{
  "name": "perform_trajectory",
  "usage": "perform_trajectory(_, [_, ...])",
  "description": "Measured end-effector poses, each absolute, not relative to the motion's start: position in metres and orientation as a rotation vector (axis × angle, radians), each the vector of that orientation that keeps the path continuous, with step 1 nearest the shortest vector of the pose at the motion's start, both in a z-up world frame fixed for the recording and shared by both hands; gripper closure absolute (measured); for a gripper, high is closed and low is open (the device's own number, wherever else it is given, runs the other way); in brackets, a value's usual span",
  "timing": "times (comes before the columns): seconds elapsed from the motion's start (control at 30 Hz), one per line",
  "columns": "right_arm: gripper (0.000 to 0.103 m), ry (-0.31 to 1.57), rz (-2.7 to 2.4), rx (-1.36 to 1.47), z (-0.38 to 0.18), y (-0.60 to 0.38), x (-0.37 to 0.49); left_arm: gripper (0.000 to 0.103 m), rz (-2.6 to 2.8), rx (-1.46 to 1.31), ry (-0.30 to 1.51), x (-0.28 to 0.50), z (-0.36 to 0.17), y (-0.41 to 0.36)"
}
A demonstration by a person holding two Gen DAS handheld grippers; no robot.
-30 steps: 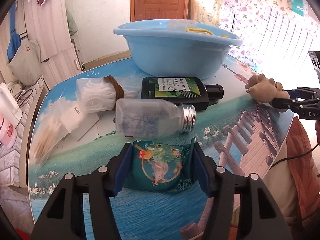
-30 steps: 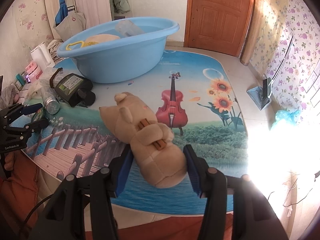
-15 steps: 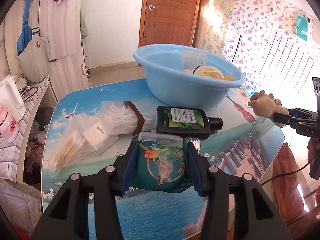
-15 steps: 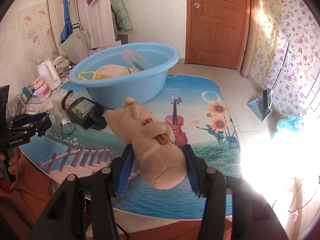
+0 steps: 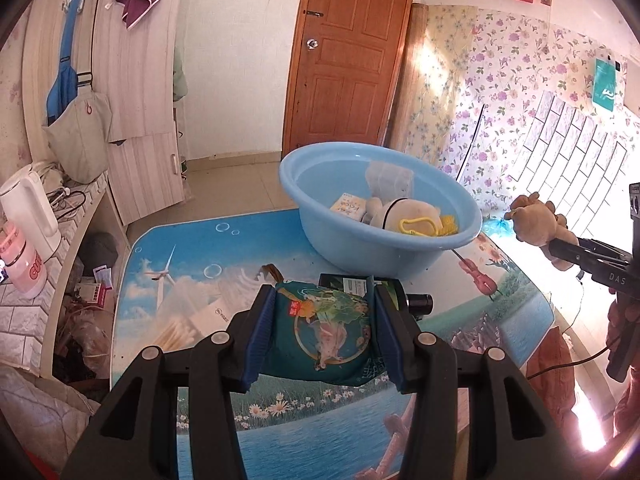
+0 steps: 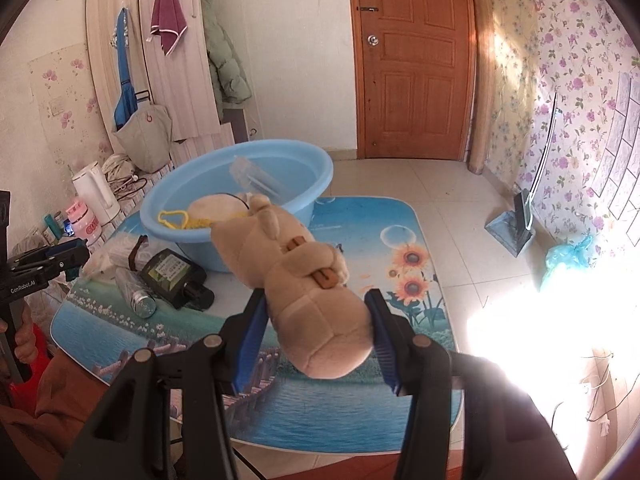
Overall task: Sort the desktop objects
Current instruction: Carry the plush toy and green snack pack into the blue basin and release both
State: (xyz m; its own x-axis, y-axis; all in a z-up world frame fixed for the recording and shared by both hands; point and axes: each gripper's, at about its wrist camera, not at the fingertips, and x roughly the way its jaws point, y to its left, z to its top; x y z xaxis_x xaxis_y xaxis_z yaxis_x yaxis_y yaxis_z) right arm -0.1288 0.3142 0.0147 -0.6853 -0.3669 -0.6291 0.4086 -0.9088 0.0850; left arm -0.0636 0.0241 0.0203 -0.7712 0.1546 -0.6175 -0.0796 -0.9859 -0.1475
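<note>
My left gripper (image 5: 324, 336) is shut on a teal snack packet (image 5: 326, 338) and holds it high above the table, short of the blue basin (image 5: 340, 240). My right gripper (image 6: 316, 336) is shut on a tan plush toy (image 6: 296, 288), lifted above the table; the toy also shows in the left wrist view (image 5: 534, 226), to the right of the basin. The basin (image 6: 312, 184) holds a plush, a yellow clip, a small box and a clear container.
On the pictured tabletop (image 6: 360, 408) lie a dark bottle (image 6: 172, 272), a clear bottle with a metal cap (image 6: 134, 292), cotton swab packs (image 5: 176, 328) and a red screwdriver (image 5: 474, 270). A kettle (image 5: 28, 208) stands on a side shelf at left.
Both grippers have risen well above the table with their loads. The snack packet has left the tabletop and the plush toy has lifted off it; the view now looks down into the basin.
</note>
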Motion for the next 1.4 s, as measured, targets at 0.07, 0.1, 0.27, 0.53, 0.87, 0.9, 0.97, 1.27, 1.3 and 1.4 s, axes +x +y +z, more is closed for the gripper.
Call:
perform_trajectory(0.07, [0.055, 0.081, -2.538, 0.901, 0.02, 0.308, -0.128, 0.056, 2.838, -0.991, -0.176, -0.067, 0.025, 0.024])
perform_trajectory(0.1, [0.055, 0.084, -2.53, 0.887, 0.023, 0.304, -0.129, 0.056, 2.837, -0.983, -0.182, -0.07, 0.028, 0.025])
perform_trajectory(0.27, [0.055, 0.094, -2.496, 0.846, 0.028, 0.284, -0.137, 0.056, 2.821, -0.954, -0.161, -0.087, 0.037, 0.036])
perform_trajectory(0.53, [0.055, 0.09, -2.454, 0.822, 0.028, 0.26, -0.16, 0.055, 2.756, -0.924, -0.111, -0.127, 0.044, 0.064])
perform_trajectory(0.87, [0.054, 0.081, -2.438, 0.88, 0.015, 0.244, -0.197, 0.051, 2.739, -0.935, -0.031, -0.188, 0.041, 0.084])
perform_trajectory(0.9, [0.054, 0.083, -2.442, 0.891, 0.014, 0.243, -0.2, 0.049, 2.731, -0.934, -0.037, -0.19, 0.042, 0.084])
perform_trajectory(0.97, [0.054, 0.086, -2.444, 0.906, 0.012, 0.241, -0.206, 0.044, 2.714, -0.938, -0.055, -0.193, 0.042, 0.085])
perform_trajectory(1.27, [0.048, 0.109, -2.46, 0.941, 0.009, 0.225, -0.216, 0.01, 2.725, -0.936, -0.084, -0.183, 0.041, 0.075])
perform_trajectory(1.3, [0.045, 0.106, -2.464, 0.944, 0.009, 0.225, -0.216, 0.01, 2.732, -0.935, -0.089, -0.18, 0.041, 0.072])
perform_trajectory(1.4, [0.045, 0.08, -2.465, 0.928, 0.011, 0.224, -0.212, 0.006, 2.741, -0.943, -0.115, -0.175, 0.043, 0.062])
